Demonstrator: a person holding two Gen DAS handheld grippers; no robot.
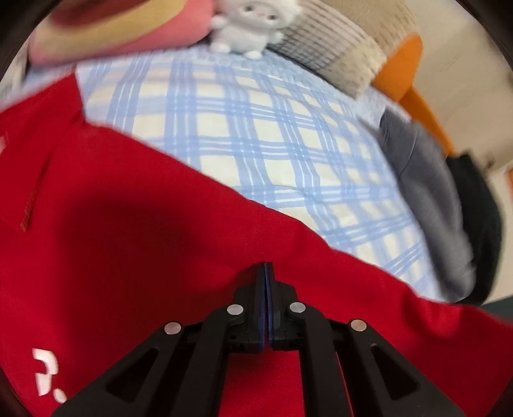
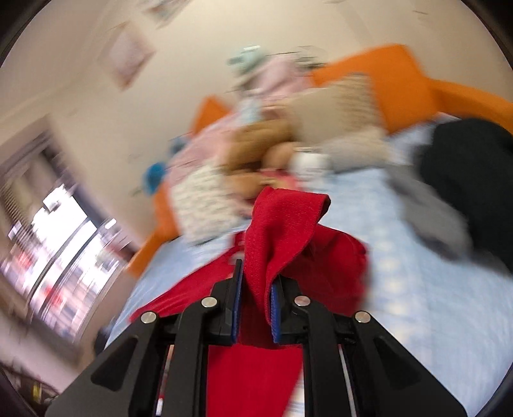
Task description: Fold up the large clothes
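Red garment on the plaid bed, both your grippers pinched.

The blue-checked bedsheet (image 1: 256, 134) carries the red garment (image 1: 128, 240) spread flat; your right gripper (image 2: 256, 282) clamps a raised fold of it, while your left gripper (image 1: 265, 276) is closed above the cloth, grasp unclear; a white plush toy (image 1: 247, 25) sits beyond.

The red garment (image 1: 134, 205) with white lettering at seven o'clock lies spread flat, one edge bunched upward toward twelve.

garment (image 1: 160, 240) spread on bed sheet (image 1: 256, 128), plush toy (image 1: 247, 25) behind, folded clothes (image 1: 433, 192) right
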